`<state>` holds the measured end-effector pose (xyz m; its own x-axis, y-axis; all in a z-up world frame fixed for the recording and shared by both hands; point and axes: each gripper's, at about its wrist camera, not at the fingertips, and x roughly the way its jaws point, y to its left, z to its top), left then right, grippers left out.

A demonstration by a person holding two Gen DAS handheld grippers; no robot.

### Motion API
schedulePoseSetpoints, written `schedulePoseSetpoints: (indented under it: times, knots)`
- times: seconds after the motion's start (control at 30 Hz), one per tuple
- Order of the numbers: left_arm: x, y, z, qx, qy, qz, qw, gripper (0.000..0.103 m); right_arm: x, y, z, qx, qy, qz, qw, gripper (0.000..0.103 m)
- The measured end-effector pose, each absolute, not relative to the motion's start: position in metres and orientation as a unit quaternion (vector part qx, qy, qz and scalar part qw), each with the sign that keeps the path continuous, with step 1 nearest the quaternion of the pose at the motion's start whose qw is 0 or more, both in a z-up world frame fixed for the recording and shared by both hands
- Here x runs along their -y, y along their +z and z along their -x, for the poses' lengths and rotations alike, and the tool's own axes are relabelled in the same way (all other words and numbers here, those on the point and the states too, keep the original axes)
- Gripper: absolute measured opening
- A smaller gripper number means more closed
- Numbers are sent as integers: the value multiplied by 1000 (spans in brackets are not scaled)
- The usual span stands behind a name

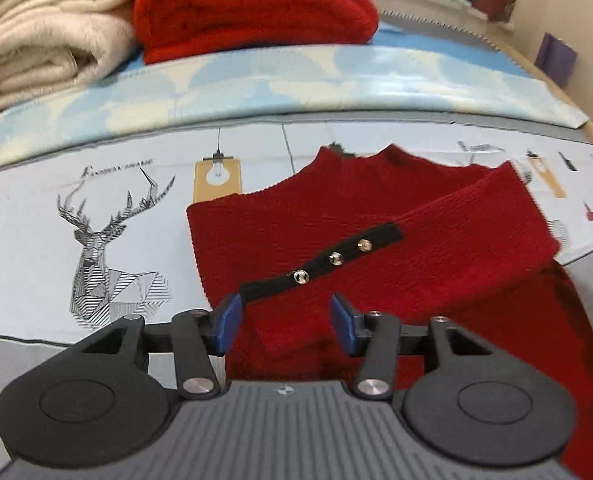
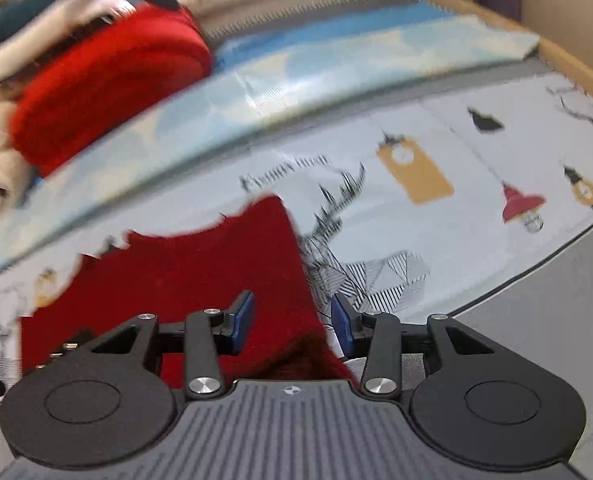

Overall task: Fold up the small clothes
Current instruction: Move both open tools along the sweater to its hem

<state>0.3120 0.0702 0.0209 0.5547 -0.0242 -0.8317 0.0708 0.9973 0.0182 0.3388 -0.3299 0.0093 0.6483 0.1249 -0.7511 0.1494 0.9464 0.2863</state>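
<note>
Both tongs stood spread, pinching nothing: left gripper (image 1: 284, 322) and right gripper (image 2: 292, 322) hovered over the red sweater (image 1: 376, 248) lying on the printed sheet (image 1: 56, 240). Its folded sleeve (image 1: 448, 232) could slide open if snagged.

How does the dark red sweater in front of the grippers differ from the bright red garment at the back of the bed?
The dark red sweater lies spread flat, one sleeve folded across its body; the bright red garment is already folded into a thick bundle. The sweater is a deeper red and ribbed, with a black button strip on the cuff; the bundle is brighter, fuzzier and plain. Both are red knitwear.
</note>
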Motion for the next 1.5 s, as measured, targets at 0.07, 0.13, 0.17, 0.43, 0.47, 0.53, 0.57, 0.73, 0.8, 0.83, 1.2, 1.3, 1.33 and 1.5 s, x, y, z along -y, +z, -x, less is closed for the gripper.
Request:
schedulePoseSetpoints:
  times: [0.07,0.13,0.17,0.43,0.47,0.53,0.57,0.73,0.8,0.83,1.2,1.3,1.33,1.5]
  knots:
    - [-69,34,-293,-457,-26,-24,889,55,330,25,-317,-398,17,-164,902,44]
    - [-70,47,-269,-440,-25,-24,898,55,329,39,-291,-382,44,-157,910,44]
    - [-70,54,-254,-431,-23,-22,902,57,328,44,-278,-376,54,-151,913,44]
    - [-78,60,-128,-397,-32,-5,917,58,338,46,-182,-374,73,-106,919,44]
    - [-79,53,-114,-399,-33,-3,916,57,342,42,-173,-378,73,-105,917,44]
    - [-82,32,-92,-425,-33,9,904,50,350,32,-157,-388,68,-88,915,44]
    - [-84,22,-86,-442,-31,18,896,40,353,27,-152,-394,66,-77,913,44]
    - [-80,-12,-71,-489,-29,19,871,32,376,-9,-130,-439,57,-63,895,44]
    - [-79,-16,-70,-500,-35,15,865,32,385,-24,-121,-453,56,-63,888,44]
    - [-79,-18,-69,-504,-36,17,863,32,390,-32,-116,-458,56,-71,884,44]
    - [-109,-21,-69,-552,11,63,831,33,380,-81,-115,-522,41,-76,848,49]
    - [-109,-16,-70,-555,15,62,829,33,375,-86,-117,-533,35,-61,843,50]
    - [-109,-14,-70,-552,13,61,832,34,374,-87,-118,-534,35,-61,843,51]
    - [-110,-22,-66,-547,30,54,835,35,374,-87,-119,-537,28,-59,841,52]
